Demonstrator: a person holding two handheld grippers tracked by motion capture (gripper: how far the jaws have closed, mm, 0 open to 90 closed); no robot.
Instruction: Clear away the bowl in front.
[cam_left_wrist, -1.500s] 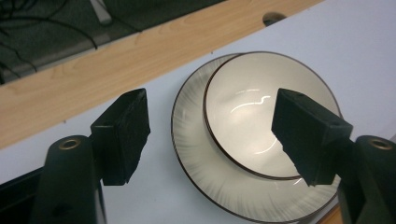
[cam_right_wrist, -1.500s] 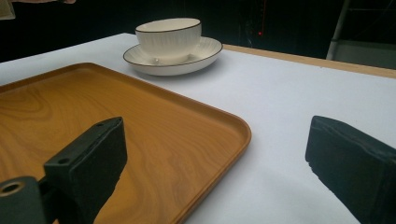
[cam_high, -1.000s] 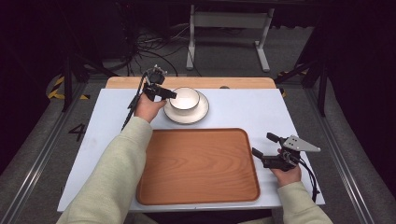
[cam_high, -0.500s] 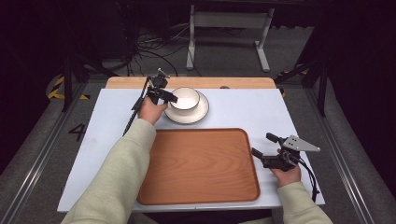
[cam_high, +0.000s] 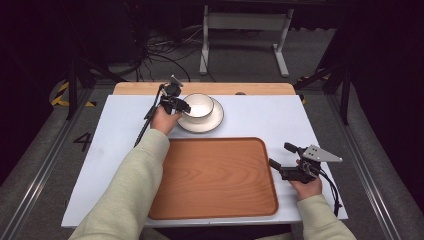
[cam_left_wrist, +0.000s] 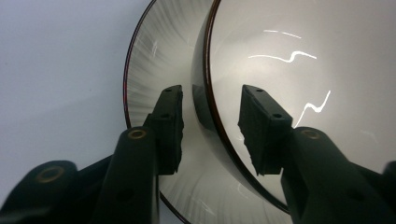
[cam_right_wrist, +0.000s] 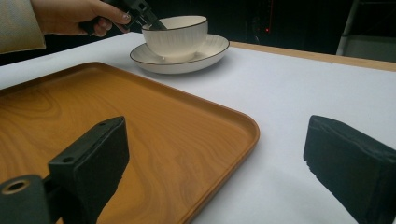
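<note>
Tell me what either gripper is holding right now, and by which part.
Nothing yet. The left gripper is open astride the bowl rim, one jaw inside, one outside. The right gripper is open beside the tray.

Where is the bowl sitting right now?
In the high view, the bowl sits on the plate at the table's far left-centre, just beyond the wooden tray, with the left gripper at its rim.
</note>
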